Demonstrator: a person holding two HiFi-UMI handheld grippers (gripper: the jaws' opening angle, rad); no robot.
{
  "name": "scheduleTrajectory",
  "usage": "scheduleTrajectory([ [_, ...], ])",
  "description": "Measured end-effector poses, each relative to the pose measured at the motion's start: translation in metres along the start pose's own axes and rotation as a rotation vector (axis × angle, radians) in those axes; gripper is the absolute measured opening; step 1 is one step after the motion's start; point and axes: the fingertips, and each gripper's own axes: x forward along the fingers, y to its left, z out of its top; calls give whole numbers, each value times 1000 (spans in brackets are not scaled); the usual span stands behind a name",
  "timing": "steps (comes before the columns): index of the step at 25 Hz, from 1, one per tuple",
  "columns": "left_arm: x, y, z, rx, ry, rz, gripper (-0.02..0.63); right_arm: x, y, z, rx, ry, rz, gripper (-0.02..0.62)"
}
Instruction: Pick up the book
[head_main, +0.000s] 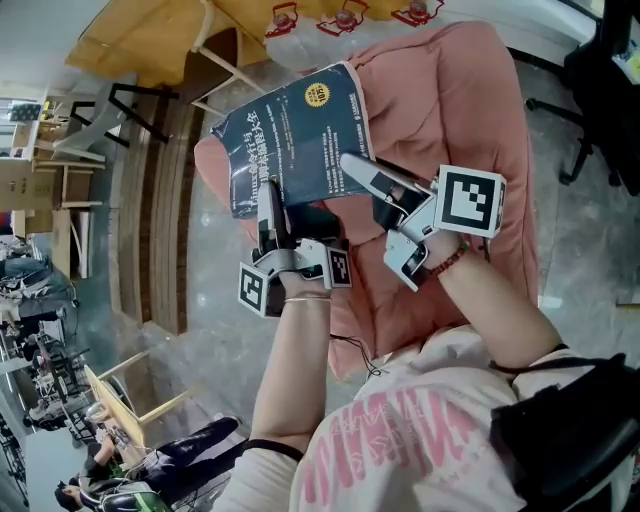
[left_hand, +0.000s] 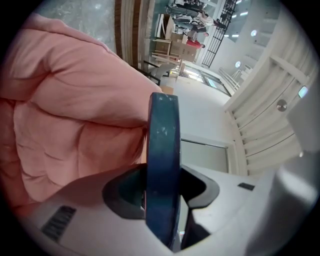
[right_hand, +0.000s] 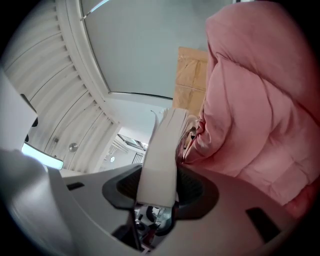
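Note:
A dark blue book (head_main: 295, 130) with a gold seal on its cover is held up in front of a pink quilt (head_main: 450, 110). My left gripper (head_main: 270, 192) grips the book's lower edge; in the left gripper view the blue spine (left_hand: 162, 160) stands upright between the jaws, pads pressing on both sides. My right gripper (head_main: 355, 165) holds the book's right edge. The right gripper view shows the white page block (right_hand: 162, 155) clamped between its jaws. The pink quilt fills the left of the left gripper view (left_hand: 65, 125) and the right of the right gripper view (right_hand: 255, 110).
A wooden frame with brown paper (head_main: 140, 40) stands at the upper left, beside wooden slats (head_main: 150, 200). A black office chair (head_main: 600, 90) is at the upper right. Red ornaments (head_main: 345, 18) hang at the top. People sit at the lower left (head_main: 130, 470).

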Motion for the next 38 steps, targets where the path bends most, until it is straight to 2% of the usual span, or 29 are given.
scheduleTrajectory([
  [5, 4, 3, 1, 27, 31, -42, 184, 1, -5, 1, -32, 2, 31, 176],
  [14, 17, 2, 14, 183, 149, -155, 183, 9, -25, -5, -87, -24, 135, 176],
  [18, 2, 55, 29, 185, 242, -58, 183, -8, -75, -36, -24, -97, 59, 176],
  [20, 3, 74, 49, 221, 272, -59, 183, -2, -102, -50, -13, -127, 77, 176],
  [22, 10, 78, 58, 261, 301, -95, 183, 5, -114, -55, -24, -148, 110, 176],
  [28, 23, 19, 20, 336, 379, -245, 183, -4, -64, -27, -121, -182, 208, 176],
  [33, 6, -11, 2, 409, 430, -390, 183, -22, -38, -33, -210, -206, 312, 176],
  [38, -3, -83, -6, 493, 489, -547, 184, -11, 25, -32, -304, -217, 413, 176],
])
